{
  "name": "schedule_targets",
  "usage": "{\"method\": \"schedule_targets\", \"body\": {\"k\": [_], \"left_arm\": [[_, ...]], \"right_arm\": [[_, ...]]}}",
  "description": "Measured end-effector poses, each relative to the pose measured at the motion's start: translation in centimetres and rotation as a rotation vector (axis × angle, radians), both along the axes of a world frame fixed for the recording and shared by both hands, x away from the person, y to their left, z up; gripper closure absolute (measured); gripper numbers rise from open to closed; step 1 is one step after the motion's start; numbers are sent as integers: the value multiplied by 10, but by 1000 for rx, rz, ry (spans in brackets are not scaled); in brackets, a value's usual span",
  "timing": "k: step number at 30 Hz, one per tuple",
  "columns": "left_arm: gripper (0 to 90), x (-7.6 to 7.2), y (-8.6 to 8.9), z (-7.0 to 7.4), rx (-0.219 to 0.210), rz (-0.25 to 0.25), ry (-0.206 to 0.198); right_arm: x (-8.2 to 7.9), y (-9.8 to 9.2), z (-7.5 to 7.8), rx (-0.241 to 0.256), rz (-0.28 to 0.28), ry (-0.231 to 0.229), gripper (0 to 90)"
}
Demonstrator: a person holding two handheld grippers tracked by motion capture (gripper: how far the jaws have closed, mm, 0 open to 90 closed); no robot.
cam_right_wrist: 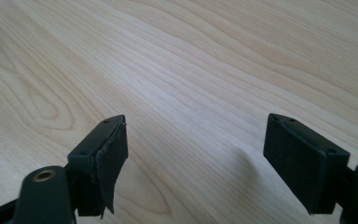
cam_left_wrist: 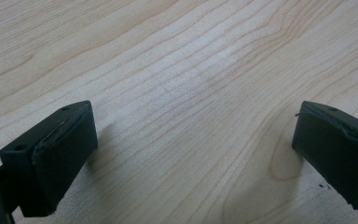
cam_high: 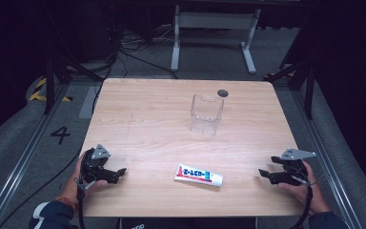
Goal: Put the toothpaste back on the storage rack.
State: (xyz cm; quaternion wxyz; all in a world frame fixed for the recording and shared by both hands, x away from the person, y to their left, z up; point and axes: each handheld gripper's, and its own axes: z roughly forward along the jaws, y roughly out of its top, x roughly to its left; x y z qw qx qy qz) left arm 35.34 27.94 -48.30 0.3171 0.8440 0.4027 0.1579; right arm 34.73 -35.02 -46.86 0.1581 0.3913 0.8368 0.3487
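A white toothpaste tube (cam_high: 198, 175) with red and blue print lies flat near the table's front edge, midway between my two grippers. A clear plastic container (cam_high: 206, 113) stands upright farther back, right of centre. My left gripper (cam_high: 121, 172) rests at the front left, pointing right toward the tube. Its jaws are open over bare wood (cam_left_wrist: 191, 140). My right gripper (cam_high: 262, 173) rests at the front right, pointing left at the tube. Its jaws are open too, with nothing between them (cam_right_wrist: 193, 154).
The wooden table (cam_high: 147, 119) has a dark round grommet (cam_high: 223, 92) near its back edge. Beyond the table stand a white frame (cam_high: 214, 28) and cables on a grey floor. Black stands flank both sides.
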Motion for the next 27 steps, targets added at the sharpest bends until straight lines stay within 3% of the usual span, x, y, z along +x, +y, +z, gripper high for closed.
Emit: {"method": "schedule_targets", "body": {"k": [13,27], "left_arm": [[4,0,0,0,0,0,0],[6,-1,1,0,-5,-4,6]], "right_arm": [[1,25,20,-16,97,-7,261],[11,67,42,-54,235,-11,261]]}}
